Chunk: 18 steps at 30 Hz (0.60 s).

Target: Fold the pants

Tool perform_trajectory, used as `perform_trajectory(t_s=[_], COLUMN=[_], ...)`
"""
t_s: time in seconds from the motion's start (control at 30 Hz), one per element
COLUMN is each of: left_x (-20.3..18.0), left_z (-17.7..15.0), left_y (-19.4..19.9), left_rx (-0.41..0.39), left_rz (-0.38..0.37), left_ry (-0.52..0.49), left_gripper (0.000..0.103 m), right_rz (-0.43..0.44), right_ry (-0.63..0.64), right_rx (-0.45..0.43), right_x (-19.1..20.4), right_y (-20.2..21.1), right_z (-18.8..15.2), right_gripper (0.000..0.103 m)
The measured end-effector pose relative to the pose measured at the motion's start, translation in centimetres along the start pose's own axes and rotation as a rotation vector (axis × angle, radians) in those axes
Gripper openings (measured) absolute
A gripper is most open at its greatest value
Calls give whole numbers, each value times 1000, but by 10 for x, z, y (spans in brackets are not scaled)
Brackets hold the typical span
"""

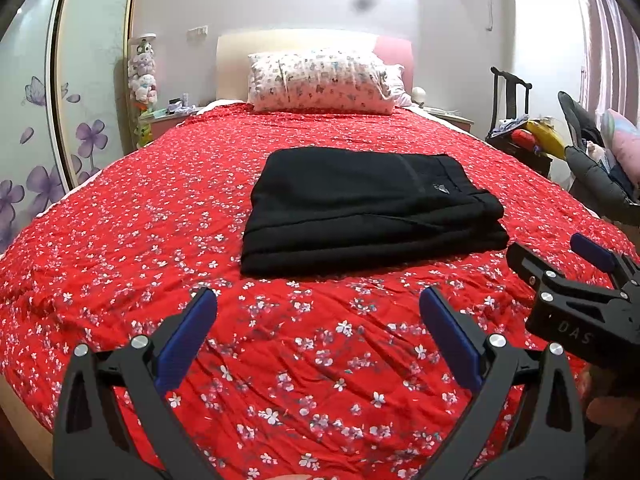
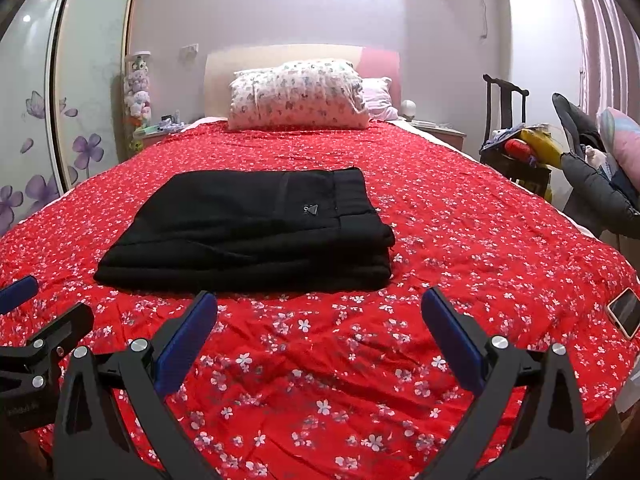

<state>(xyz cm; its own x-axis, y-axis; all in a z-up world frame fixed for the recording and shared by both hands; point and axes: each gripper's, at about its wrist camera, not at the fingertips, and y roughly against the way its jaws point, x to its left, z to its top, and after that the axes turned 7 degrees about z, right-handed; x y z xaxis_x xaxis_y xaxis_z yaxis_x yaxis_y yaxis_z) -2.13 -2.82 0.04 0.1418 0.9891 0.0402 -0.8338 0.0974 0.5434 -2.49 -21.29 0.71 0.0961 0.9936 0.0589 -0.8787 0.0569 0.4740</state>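
Spread wide and empty, the left gripper (image 1: 318, 300) is seen near the bed's (image 1: 120, 280) foot edge; folded pants (image 1: 368, 208) lie ahead, mid-bed, long axis crosswise; the right gripper (image 2: 319, 300) is likewise agape, pants ahead-left, equally near.

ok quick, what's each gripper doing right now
Left gripper: open, holding nothing, short of the folded black pants.
Right gripper: open, holding nothing, above the red floral bedspread.
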Motion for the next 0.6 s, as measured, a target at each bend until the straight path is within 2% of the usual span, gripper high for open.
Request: perform_trajectory(t_s=[0.6], left_x=[-1], left_z=[-3], left_y=[-2], left_rx=[9], left_rz=[-3], left_ry=[-3], left_gripper=[101], right_rz=[-3], right_ry=[-7], right_rx=[4], right_x=[-1], right_y=[0], right_z=[-2], right_gripper=[102])
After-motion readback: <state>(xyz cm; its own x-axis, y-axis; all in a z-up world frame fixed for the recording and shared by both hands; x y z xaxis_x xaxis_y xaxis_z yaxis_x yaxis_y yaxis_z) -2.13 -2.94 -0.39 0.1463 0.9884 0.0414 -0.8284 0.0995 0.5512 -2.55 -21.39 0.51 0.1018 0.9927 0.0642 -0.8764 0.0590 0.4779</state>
